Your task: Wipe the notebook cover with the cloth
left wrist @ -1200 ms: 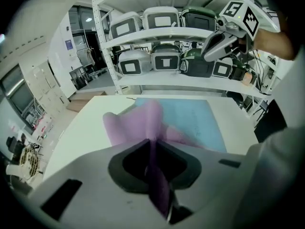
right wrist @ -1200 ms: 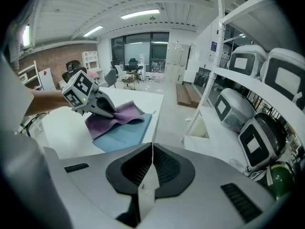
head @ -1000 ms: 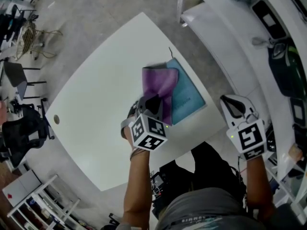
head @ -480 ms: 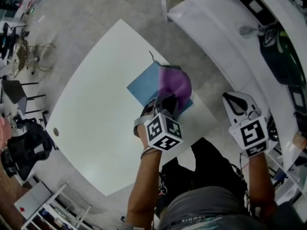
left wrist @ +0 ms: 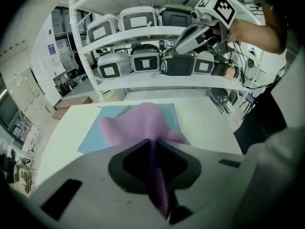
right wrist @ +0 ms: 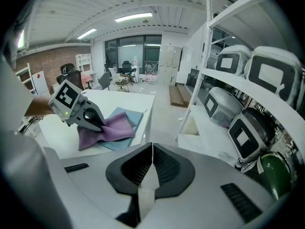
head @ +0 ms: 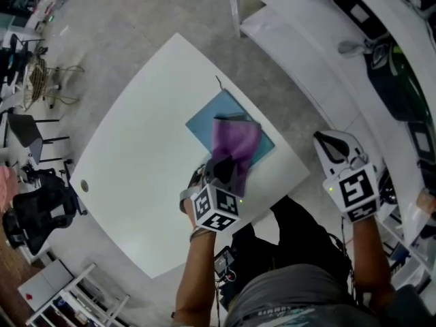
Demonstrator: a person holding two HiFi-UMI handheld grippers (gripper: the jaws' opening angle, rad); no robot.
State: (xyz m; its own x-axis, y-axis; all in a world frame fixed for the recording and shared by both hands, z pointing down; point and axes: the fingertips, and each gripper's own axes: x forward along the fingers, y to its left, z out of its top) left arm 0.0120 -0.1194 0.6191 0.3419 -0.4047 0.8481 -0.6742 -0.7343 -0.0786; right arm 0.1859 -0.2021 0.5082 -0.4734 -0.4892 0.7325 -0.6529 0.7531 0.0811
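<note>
Head view: left tongs [head: 223,167] clamped on the near edge of the purple cloth [head: 236,140]. The cloth lies draped over the blue notebook [head: 204,119], centre-right of the white bench [head: 136,155]. Pinching one edge leaves the rest flat on the cover, likely for wiping. Right tongs [head: 334,148] are off the bench at frame right.

Left gripper view: a cloth fold is pinched between the pads, and the rest spreads ahead over the notebook, mid-frame.

Right gripper view: jaws together, nothing between them. Probably kept aside to give the wiping arm room.
</note>
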